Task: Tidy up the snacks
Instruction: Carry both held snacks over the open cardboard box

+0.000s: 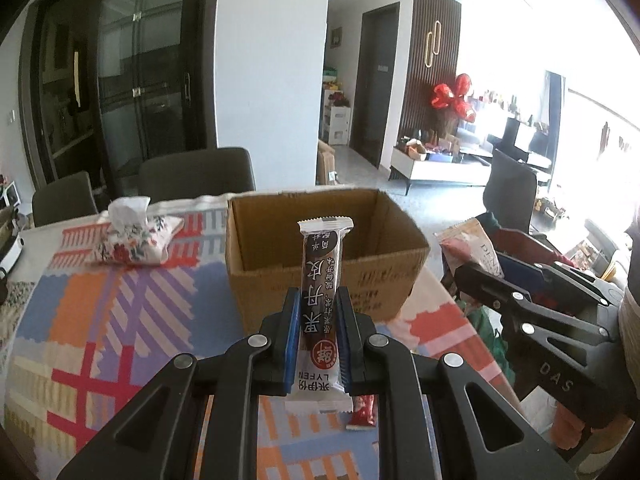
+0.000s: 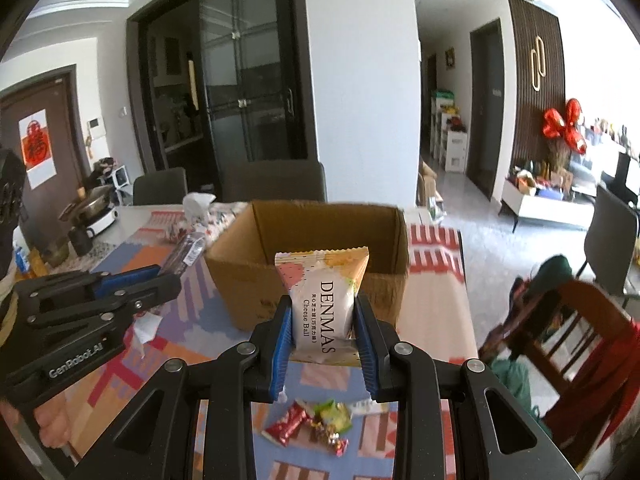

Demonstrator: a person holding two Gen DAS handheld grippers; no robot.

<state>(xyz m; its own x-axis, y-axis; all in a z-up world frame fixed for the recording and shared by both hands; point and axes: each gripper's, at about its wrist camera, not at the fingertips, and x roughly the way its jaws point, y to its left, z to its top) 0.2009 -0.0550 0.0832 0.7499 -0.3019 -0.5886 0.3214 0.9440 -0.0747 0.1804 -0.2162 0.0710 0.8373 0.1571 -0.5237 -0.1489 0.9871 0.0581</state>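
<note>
My left gripper is shut on a long brown and white fruit-leather bar, held upright above the table in front of an open cardboard box. My right gripper is shut on a white DENMAS cheese ball packet, held just before the same box. Each gripper shows in the other's view: the right one with its packet, the left one with its bar. Small loose snacks lie on the tablecloth under my right gripper; a red one shows under my left.
A patterned cloth covers the table. A floral tissue pouch lies at the back left. Grey chairs stand behind the table, a wooden chair to the right. A pot and appliances sit at the far left.
</note>
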